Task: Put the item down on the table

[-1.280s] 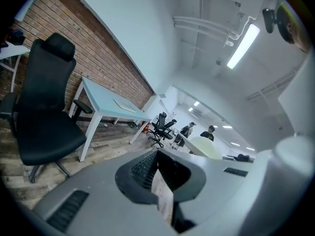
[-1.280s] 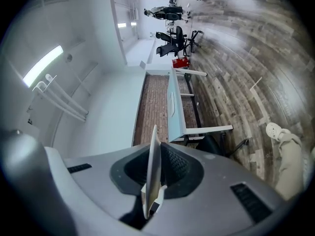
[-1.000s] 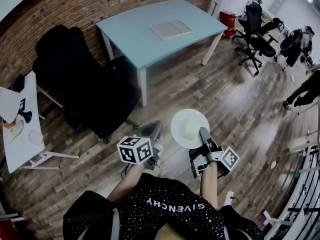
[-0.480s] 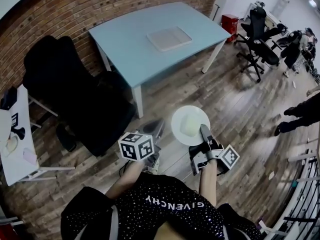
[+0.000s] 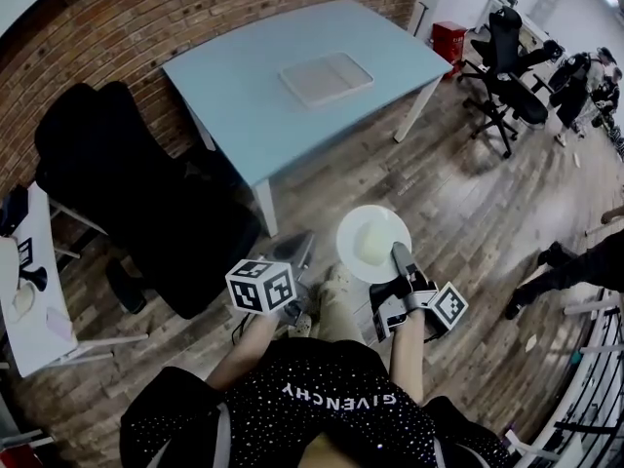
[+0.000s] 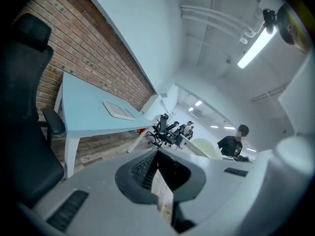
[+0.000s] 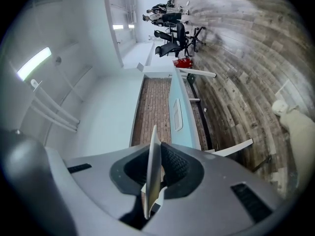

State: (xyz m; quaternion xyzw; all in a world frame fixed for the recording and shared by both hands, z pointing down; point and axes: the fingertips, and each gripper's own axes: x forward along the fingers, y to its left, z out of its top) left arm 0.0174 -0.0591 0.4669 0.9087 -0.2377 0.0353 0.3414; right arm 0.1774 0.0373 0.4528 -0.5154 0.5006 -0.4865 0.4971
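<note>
Nearer than a second ago, the blue tabletop (image 5: 244, 96) has drifted down the head view, while the white plate (image 5: 372, 242) rides above the floor (image 5: 458, 193), well short of it. Its rim is pinched in the closed right tool (image 5: 398, 255) (stiff, light, breakable, probably slick, so a rim hold suits), held level ahead of the body. The left tool (image 5: 295, 253), jaws together on nothing, points slightly down alongside.

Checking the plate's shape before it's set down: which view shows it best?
The head view: the plate faces the camera as a full round disc. The right gripper view shows only its thin edge between the jaws; the left gripper view hardly shows it.
</note>
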